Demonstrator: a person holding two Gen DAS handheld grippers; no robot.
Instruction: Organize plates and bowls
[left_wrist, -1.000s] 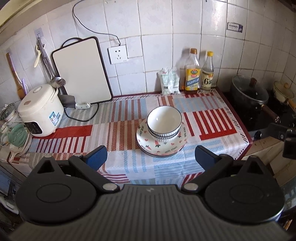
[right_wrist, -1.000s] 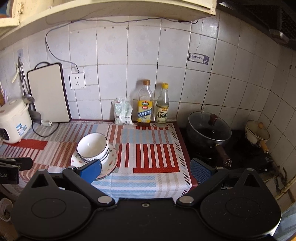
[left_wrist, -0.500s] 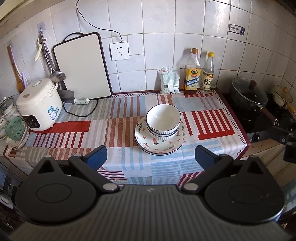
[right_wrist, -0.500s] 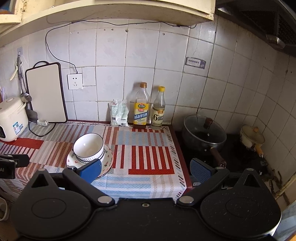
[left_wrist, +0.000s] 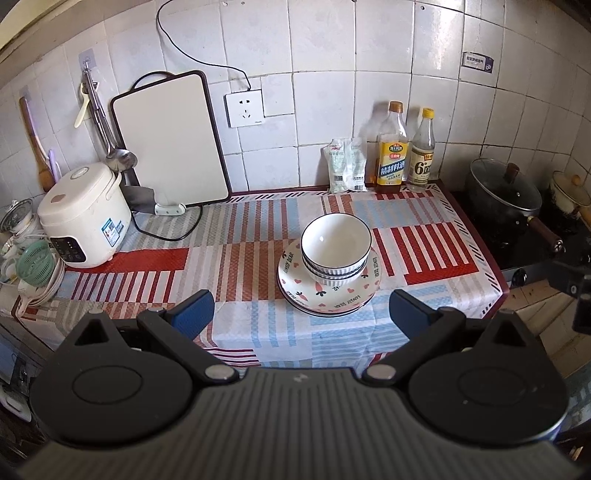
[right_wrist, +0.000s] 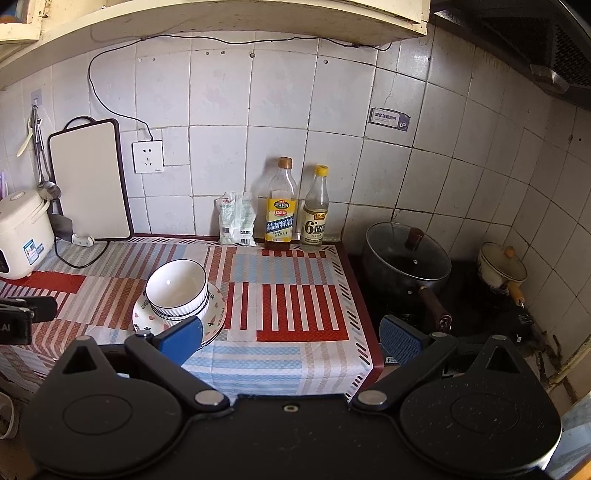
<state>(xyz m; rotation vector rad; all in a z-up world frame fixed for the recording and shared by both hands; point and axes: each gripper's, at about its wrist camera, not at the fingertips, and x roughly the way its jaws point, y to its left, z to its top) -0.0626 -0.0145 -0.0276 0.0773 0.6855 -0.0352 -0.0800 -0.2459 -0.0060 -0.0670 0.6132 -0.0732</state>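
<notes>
Counter, striped cloth (left_wrist: 258, 229): one stack near the middle. Two nested bowls (left_wrist: 335, 243), white with a dark rim line, sit on plates (left_wrist: 328, 295) printed with hearts and carrots; at least two plate rims show.

Left gripper (left_wrist: 301, 312): held back from the counter's near edge, fingers spread wide, nothing between them. The stack lies ahead, slightly right of centre, apart from both blue pads (left_wrist: 192, 314).

Right gripper (right_wrist: 291, 339): fingers likewise wide apart and empty, held over the near edge. Its left pad overlaps the plates' near rim in its own view; contact cannot be told.

Back wall, both views: cutting board (left_wrist: 170, 140) leaning upright, socket (left_wrist: 244, 109) with a cable, packet (left_wrist: 345, 164), two bottles (left_wrist: 393, 149), the taller with a yellow label.

Left view only: full rice cooker (left_wrist: 85, 216), green strainer (left_wrist: 35, 260) and clutter at the far left, wooden utensil hung on the tiles.

Right view only: shelf underside (right_wrist: 221, 22) above, range hood (right_wrist: 535, 40) top right, and the stove side in full, with lidded black pan (right_wrist: 406, 262) and small cream pot (right_wrist: 502, 267) behind it. Rice cooker there is cut by the left edge.

Each view catches a dark part of the other gripper at its margin.
</notes>
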